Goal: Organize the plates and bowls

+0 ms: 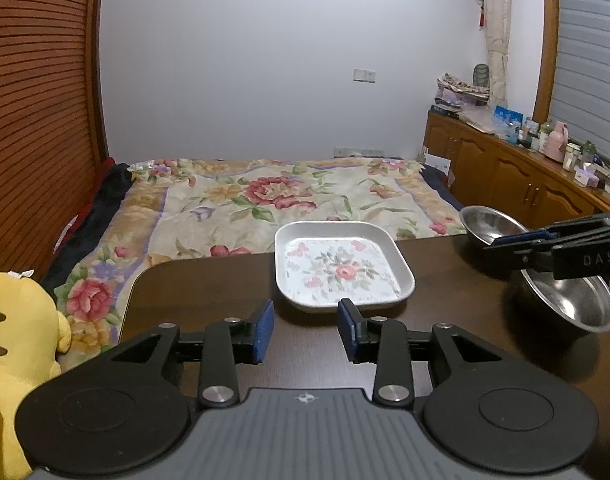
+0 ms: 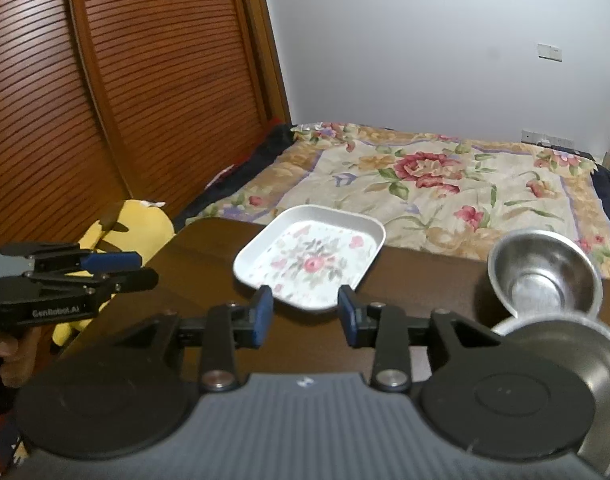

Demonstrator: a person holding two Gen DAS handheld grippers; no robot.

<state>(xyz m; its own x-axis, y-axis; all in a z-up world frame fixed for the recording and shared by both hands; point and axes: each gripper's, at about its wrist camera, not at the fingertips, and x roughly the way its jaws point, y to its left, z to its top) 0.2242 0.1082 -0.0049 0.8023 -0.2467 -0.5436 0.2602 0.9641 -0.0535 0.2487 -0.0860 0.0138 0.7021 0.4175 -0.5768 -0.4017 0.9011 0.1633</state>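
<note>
The left gripper (image 1: 306,330) is held low over the dark wooden table (image 1: 209,292), its blue-padded jaws spread wide with nothing between them. Straight ahead of its fingertips, just beyond the gap, a square white plate (image 1: 343,266) with a flower print is seen lying flat; the plate's far rim reaches the table's far edge, where the flowered bedspread (image 1: 265,196) begins. To the left of this gripper the table top is bare as far as its rounded corner, past which a yellow plush toy (image 1: 21,336) is found. To its right, two steel bowls are set near the table's right side: a nearer bowl (image 1: 567,304) and a farther bowl (image 1: 489,224) close to the far edge.

The right gripper (image 2: 305,312) is likewise held with its jaws spread and empty. In its own view the same plate (image 2: 309,260) is met just ahead of the fingertips, turned at an angle, with one corner at the far table edge. Bare table is left ahead and to the left, between this gripper and the left gripper (image 2: 117,268), which is seen from the side near the left table edge. The two bowls are found to the right of this gripper: the farther bowl (image 2: 545,276) upright and well ahead, the nearer bowl (image 2: 577,360) close beside the gripper body and partly hidden by it. Whether the two bowls touch cannot be told.

In the left wrist view the right gripper (image 1: 517,242) is seen above the gap between the two bowls.
</note>
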